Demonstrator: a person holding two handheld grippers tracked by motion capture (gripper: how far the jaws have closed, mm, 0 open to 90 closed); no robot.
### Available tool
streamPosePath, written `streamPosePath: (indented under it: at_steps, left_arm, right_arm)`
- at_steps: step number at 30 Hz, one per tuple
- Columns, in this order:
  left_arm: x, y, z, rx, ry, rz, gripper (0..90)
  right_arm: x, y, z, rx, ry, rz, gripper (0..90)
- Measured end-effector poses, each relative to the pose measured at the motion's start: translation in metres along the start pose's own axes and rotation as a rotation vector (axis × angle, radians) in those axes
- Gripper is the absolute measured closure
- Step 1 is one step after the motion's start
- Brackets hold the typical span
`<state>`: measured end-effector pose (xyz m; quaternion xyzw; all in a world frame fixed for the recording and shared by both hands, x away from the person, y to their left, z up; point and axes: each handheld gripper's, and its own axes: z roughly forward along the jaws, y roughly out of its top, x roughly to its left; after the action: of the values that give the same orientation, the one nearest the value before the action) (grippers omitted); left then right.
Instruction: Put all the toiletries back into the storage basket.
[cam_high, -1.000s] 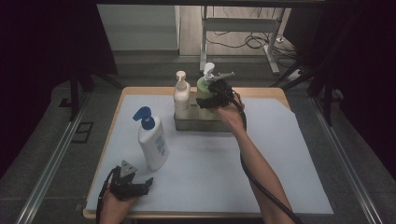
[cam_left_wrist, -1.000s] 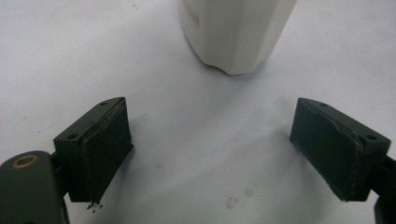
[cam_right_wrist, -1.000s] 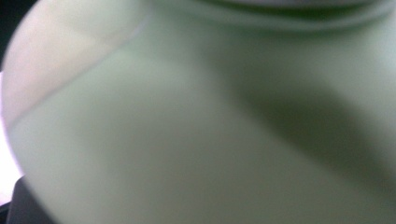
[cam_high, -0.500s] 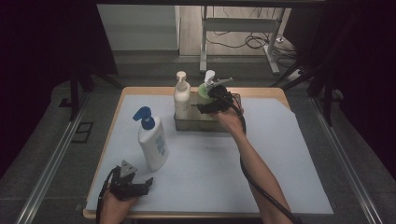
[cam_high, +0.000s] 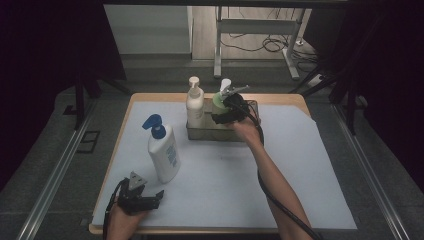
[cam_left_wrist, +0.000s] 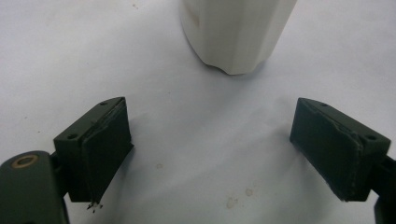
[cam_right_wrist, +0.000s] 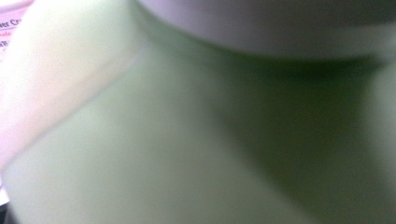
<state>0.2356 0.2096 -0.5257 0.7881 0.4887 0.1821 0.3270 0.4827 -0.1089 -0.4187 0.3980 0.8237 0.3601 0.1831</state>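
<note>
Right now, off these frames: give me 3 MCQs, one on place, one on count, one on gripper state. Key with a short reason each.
1. Where does the green bottle stand?
A. In the metal basket
B. Lying on the white sheet
C. On the floor

2. How many pump bottles are on the table?
A. One
B. Three
C. Five

3. How do the left gripper's jaws stand?
A. Shut on the blue-capped bottle
B. Open, nothing between them
C. Shut on the cable

Key:
1 A: the green bottle is in the metal basket beside the cream bottle, with the right gripper at it.
2 B: the green and cream bottles in the basket, and the blue-capped bottle on the white sheet.
3 B: the left gripper view shows both pads apart over bare sheet, the white bottle base beyond them.
</note>
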Motion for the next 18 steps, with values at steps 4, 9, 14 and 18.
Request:
streamPosePath:
  at_steps: [4, 9, 14, 18]
  left_arm:
    - [-0.0001, 0.0, 0.0, 0.0, 0.0, 0.0, 12.1]
    - [-0.0001, 0.0, 0.0, 0.0, 0.001, 0.0, 12.1]
    - [-0.0001, 0.0, 0.0, 0.0, 0.001, 0.0, 12.1]
    - [-0.0001, 0.0, 0.0, 0.0, 0.001, 0.0, 12.1]
  right_arm:
    - [-0.0015, -0.0008, 0.0012, -0.008, 0.002, 0.009, 12.1]
    - [-0.0022, -0.0026, 0.0017, -0.023, 0.004, 0.006, 11.8]
    - [-0.0028, -0.0062, -0.0029, -0.022, 0.002, -0.016, 11.6]
    - [-0.0034, -0.0096, -0.0078, -0.021, 0.001, -0.021, 11.6]
